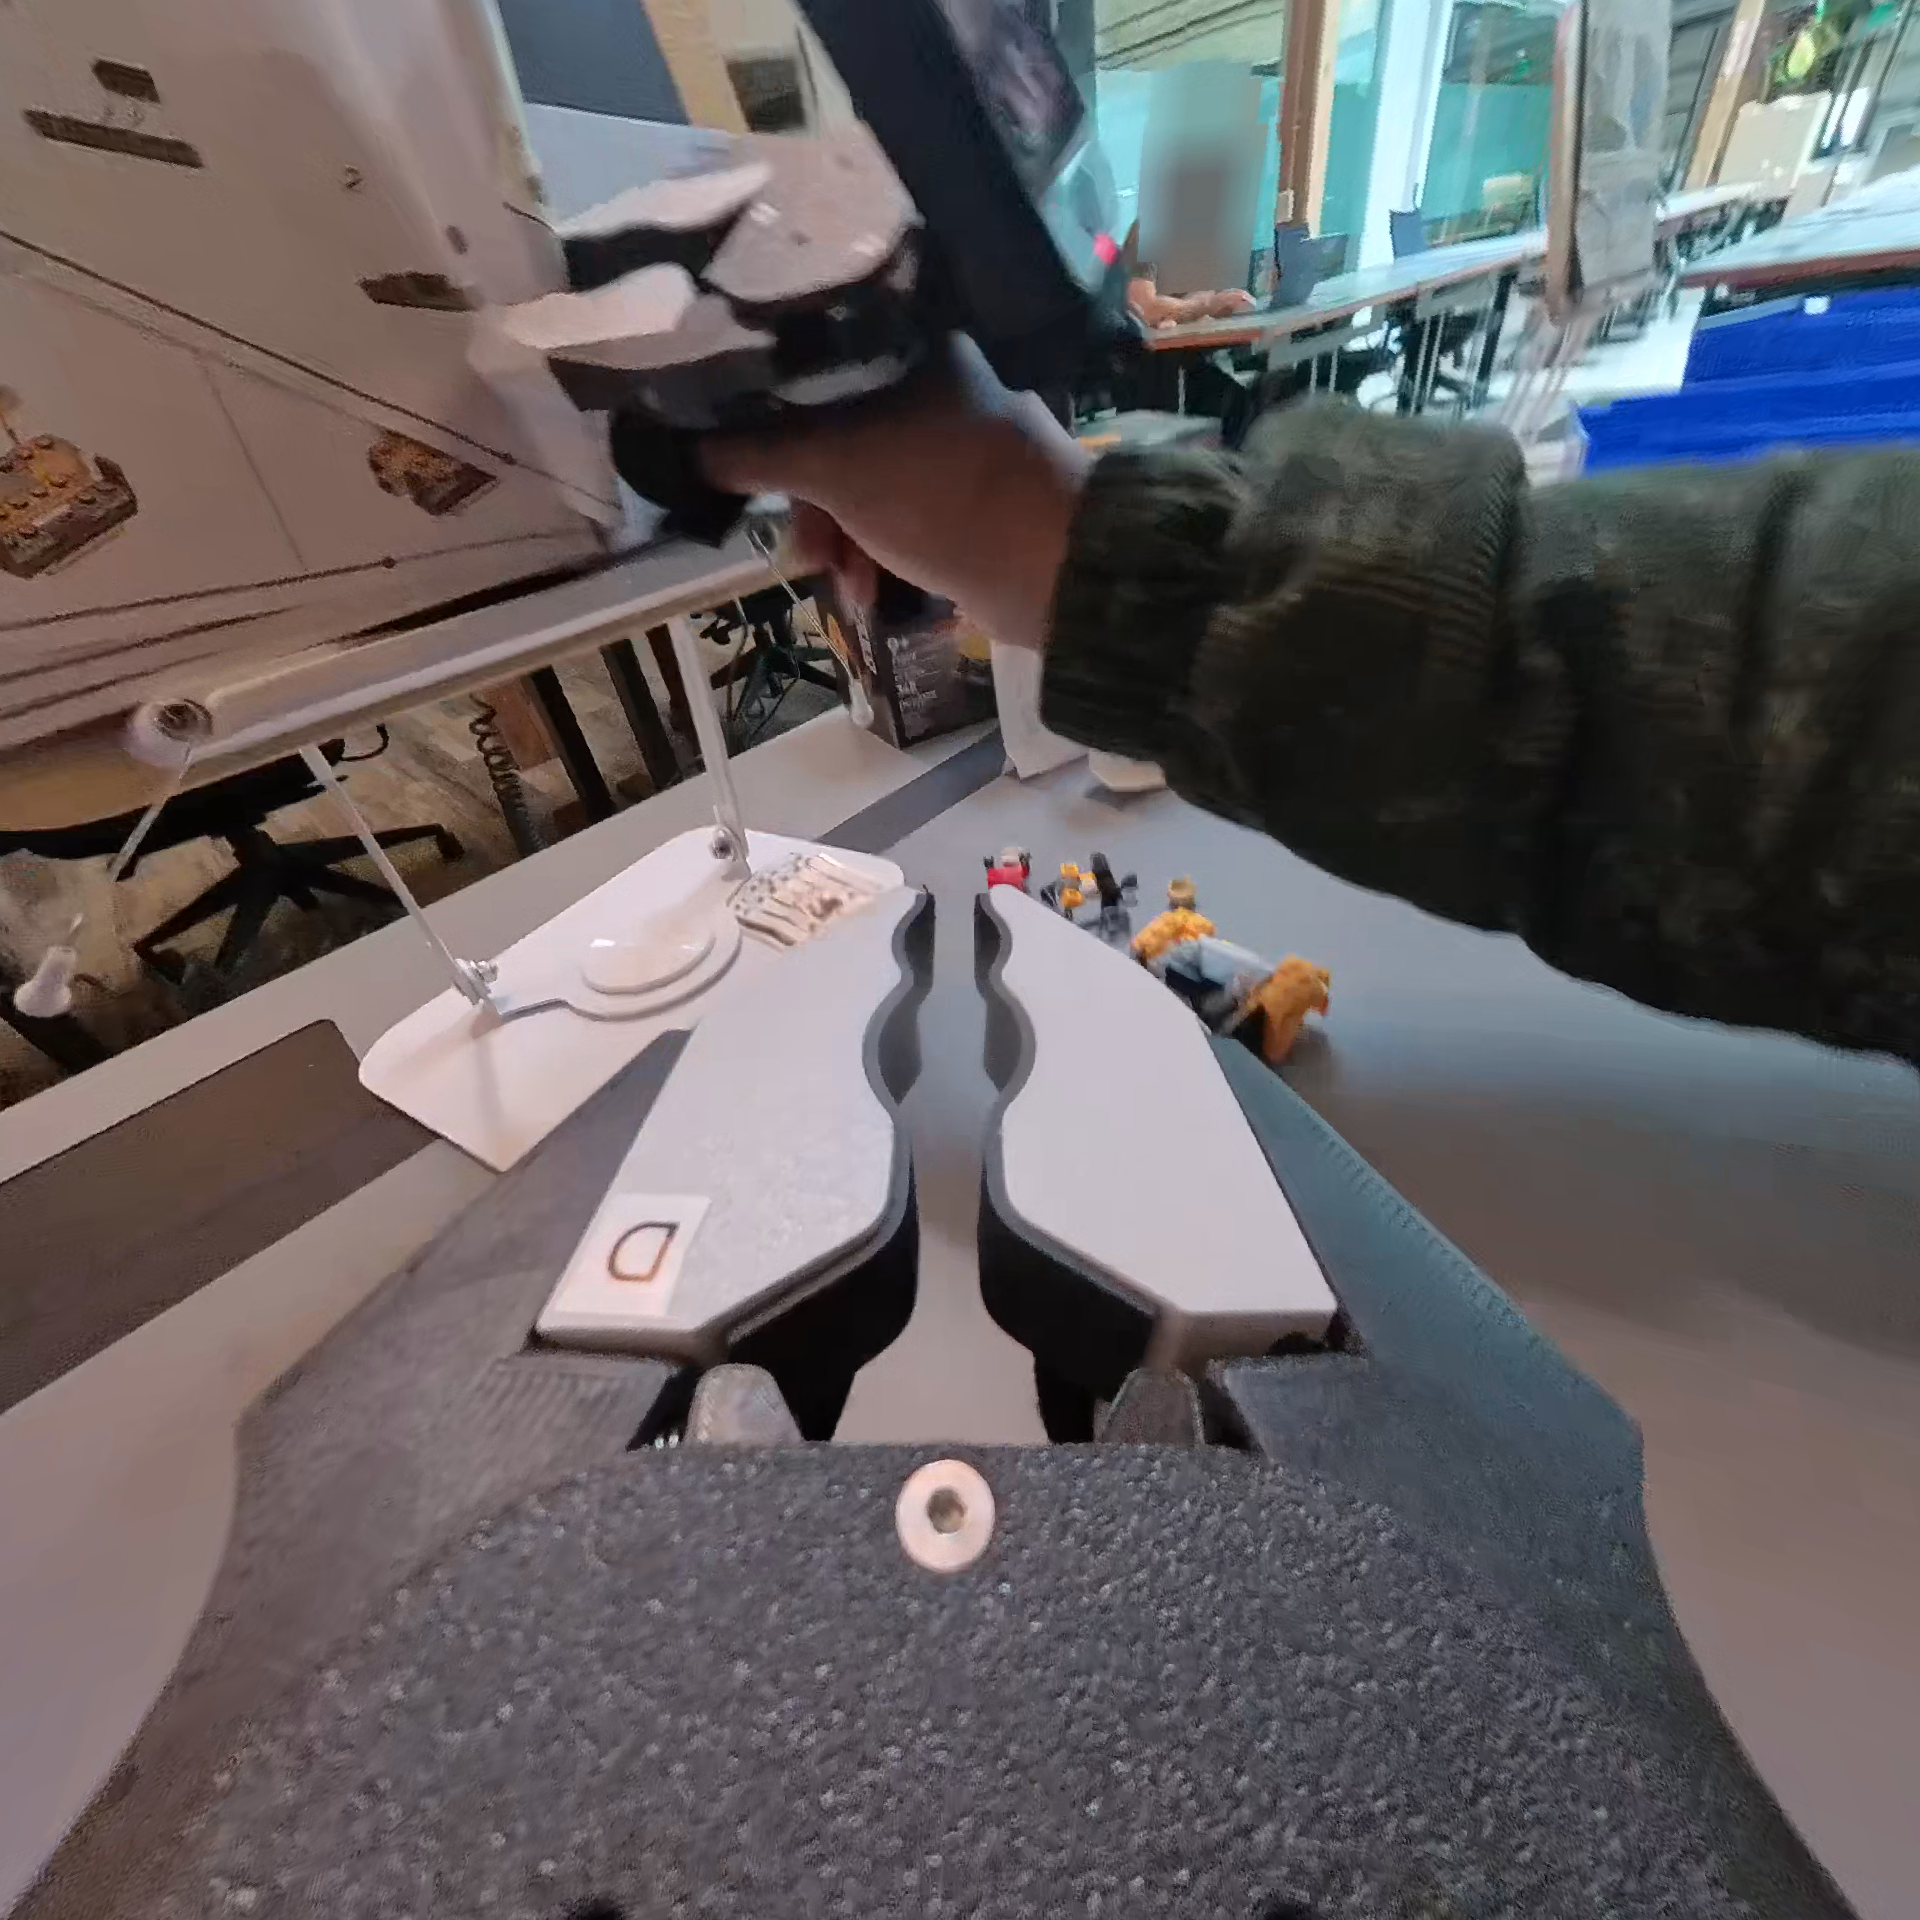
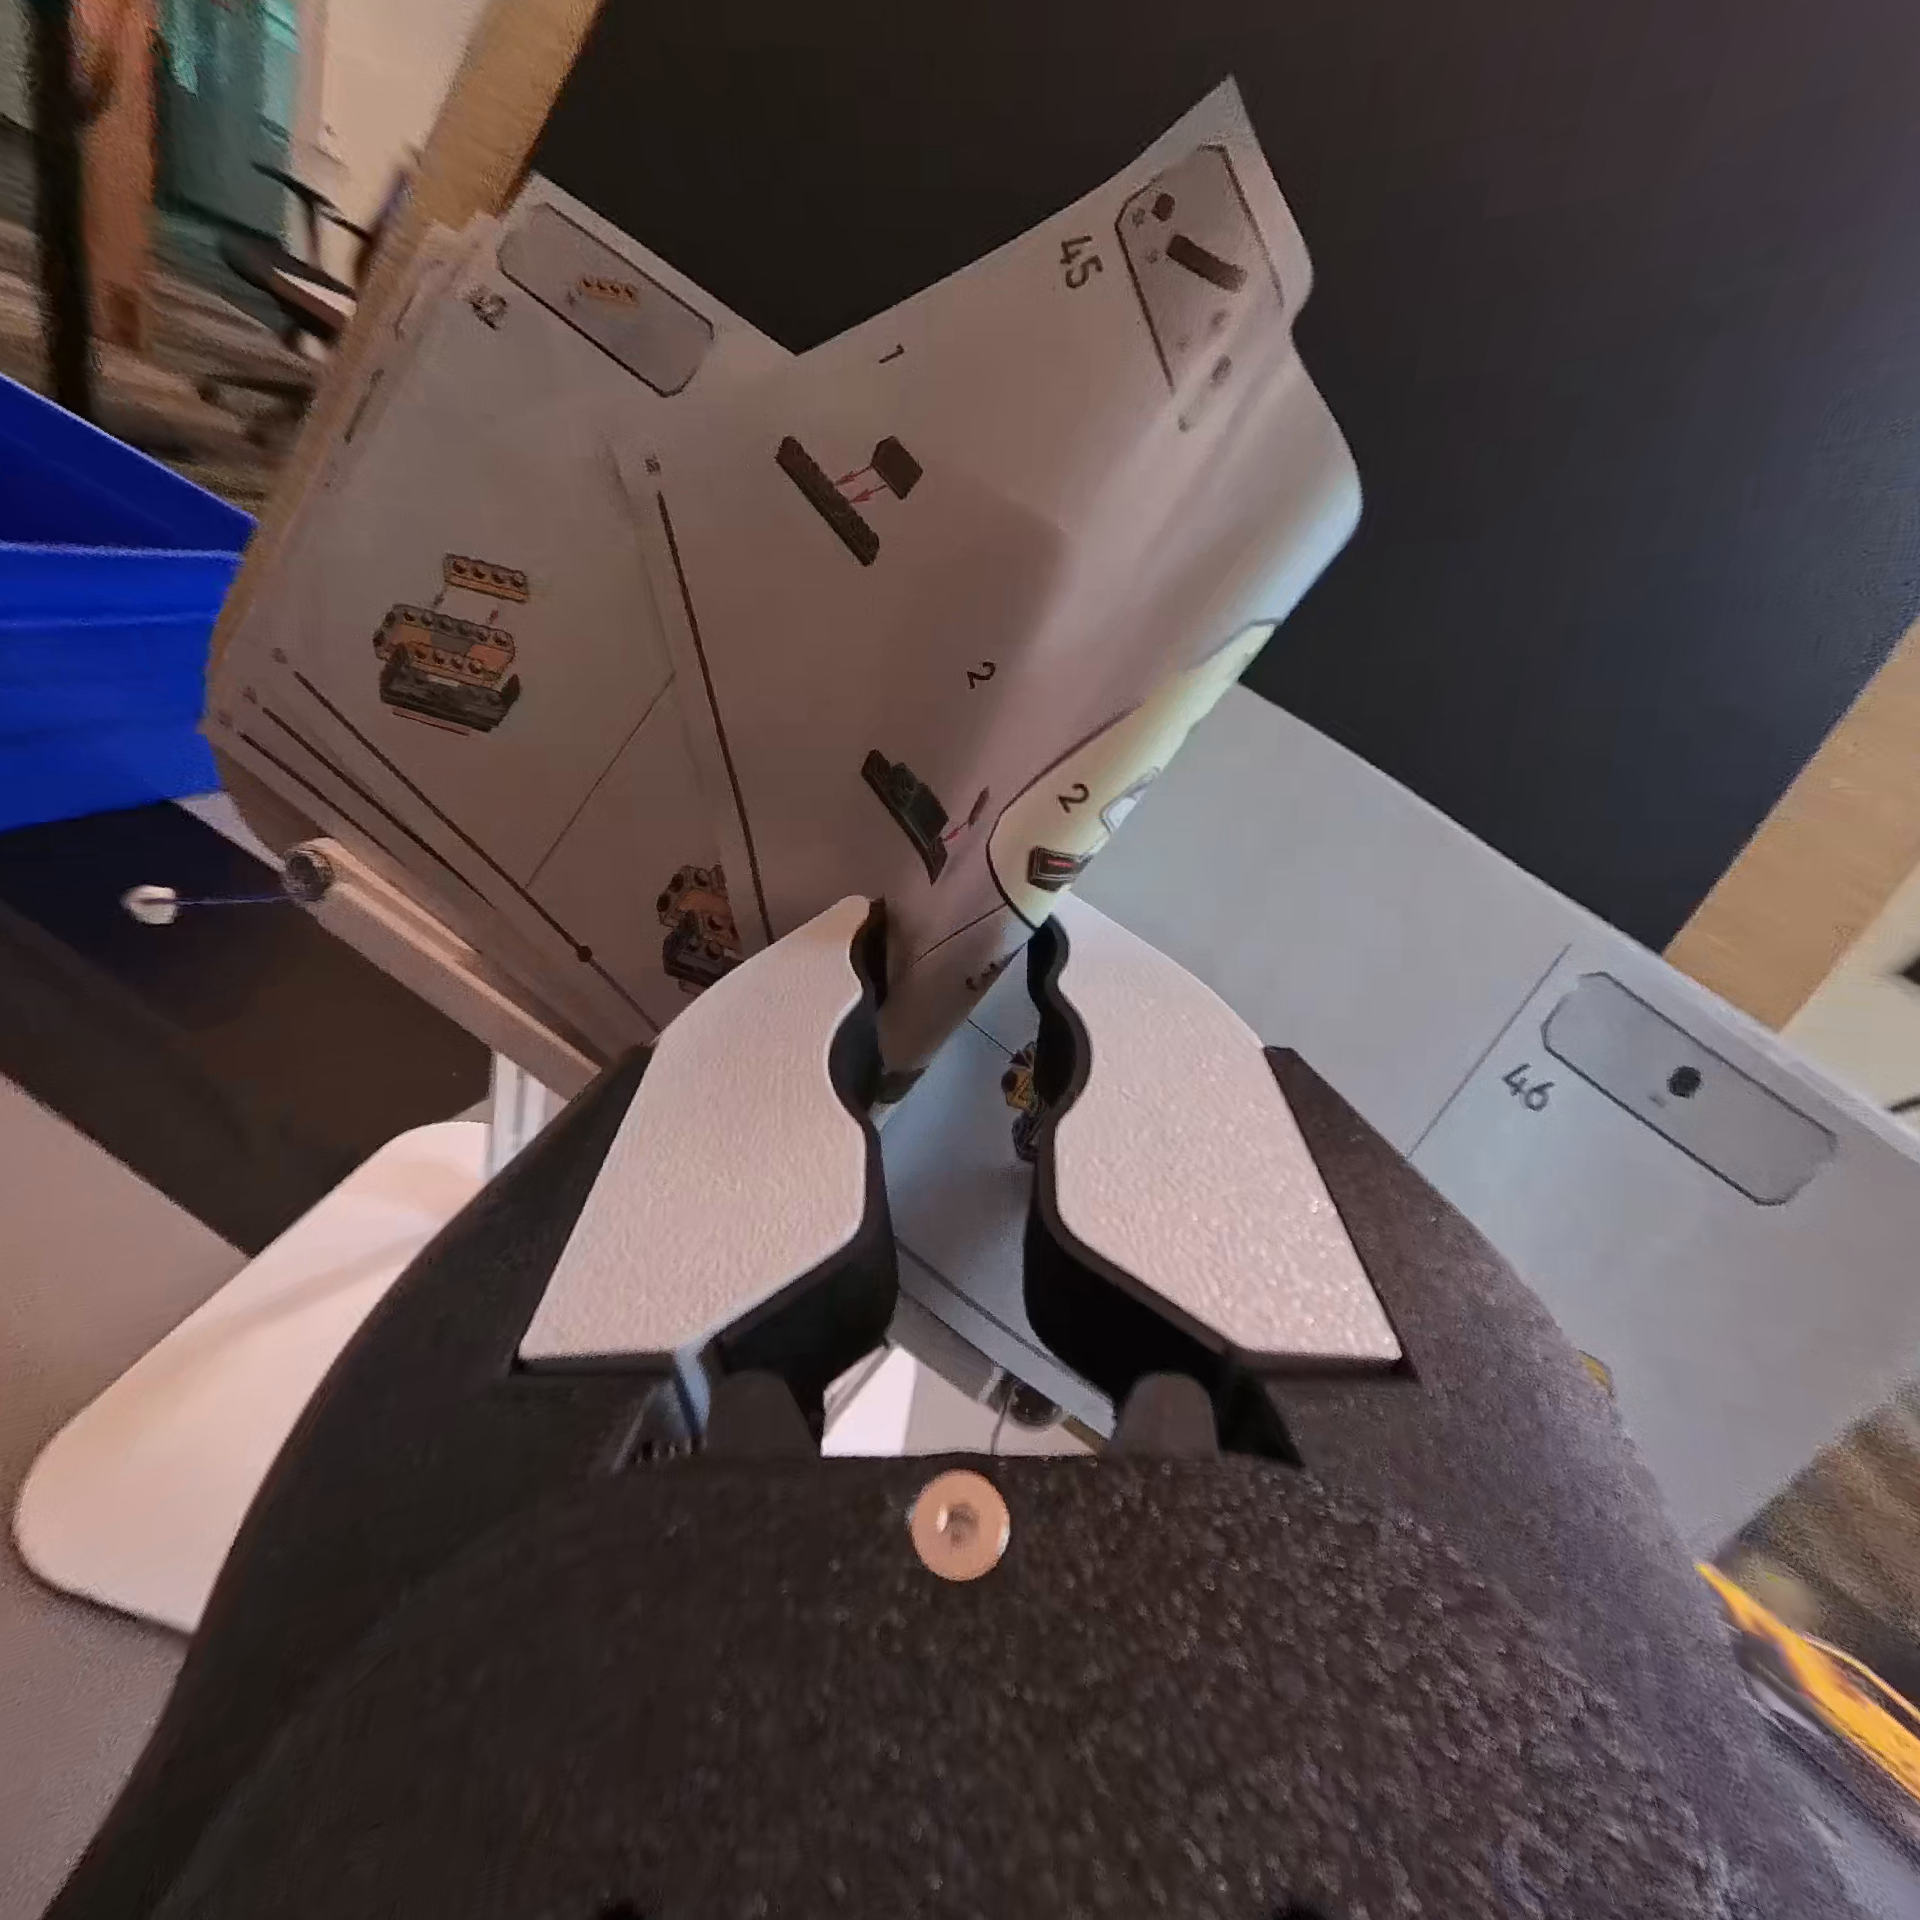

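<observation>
Only rightward, a curled booklet page (image 2: 935, 644) loose between parted claw (image 2: 961, 935); left claw (image 1: 954, 904) near-closed, bare.

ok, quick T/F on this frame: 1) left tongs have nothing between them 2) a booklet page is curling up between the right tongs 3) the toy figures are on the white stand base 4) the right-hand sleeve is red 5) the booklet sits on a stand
1) True: the left tongs stand slightly apart above the grey table, nothing between them.
2) True: a curled page of the booklet passes between the right tongs.
3) False: the toy figures lie on the table, to the right of the white stand base.
4) False: the sleeve is dark green.
5) True: the booklet rests on a ledge held up by thin rods from the base.
</observation>
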### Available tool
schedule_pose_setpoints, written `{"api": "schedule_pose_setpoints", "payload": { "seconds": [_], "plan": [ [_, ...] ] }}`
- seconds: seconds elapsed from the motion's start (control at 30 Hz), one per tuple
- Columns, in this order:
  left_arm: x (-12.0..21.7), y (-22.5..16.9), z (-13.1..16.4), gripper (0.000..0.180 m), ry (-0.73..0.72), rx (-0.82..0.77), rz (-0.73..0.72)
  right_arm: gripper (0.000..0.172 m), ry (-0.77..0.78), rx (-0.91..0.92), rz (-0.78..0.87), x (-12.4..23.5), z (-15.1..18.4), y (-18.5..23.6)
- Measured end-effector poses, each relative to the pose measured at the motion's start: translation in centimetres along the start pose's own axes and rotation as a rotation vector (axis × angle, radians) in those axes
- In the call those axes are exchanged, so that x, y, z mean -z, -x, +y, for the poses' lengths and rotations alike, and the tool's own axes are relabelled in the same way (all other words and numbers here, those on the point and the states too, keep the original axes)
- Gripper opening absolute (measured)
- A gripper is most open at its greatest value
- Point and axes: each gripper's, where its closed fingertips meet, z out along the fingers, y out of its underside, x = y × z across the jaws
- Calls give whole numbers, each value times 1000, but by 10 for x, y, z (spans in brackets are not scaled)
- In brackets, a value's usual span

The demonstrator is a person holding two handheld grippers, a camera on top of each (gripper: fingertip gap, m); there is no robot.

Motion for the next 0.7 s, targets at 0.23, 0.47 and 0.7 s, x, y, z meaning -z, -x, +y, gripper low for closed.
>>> {"api": "schedule_pose_setpoints", "payload": {
  "seconds": [0.23,0.47,0.7],
  "plan": [
    [-71,80,-73,36,-171,419,-31,16,-21,-85,-107,4,15,-4],
    [-132,144,-70,61,-255,640,-71,13,-23,-164,-227,10,31,-7],
    [-118,154,-61,51,-305,597,-242,12,-16,-337,-304,13,38,-20]
  ]
}}
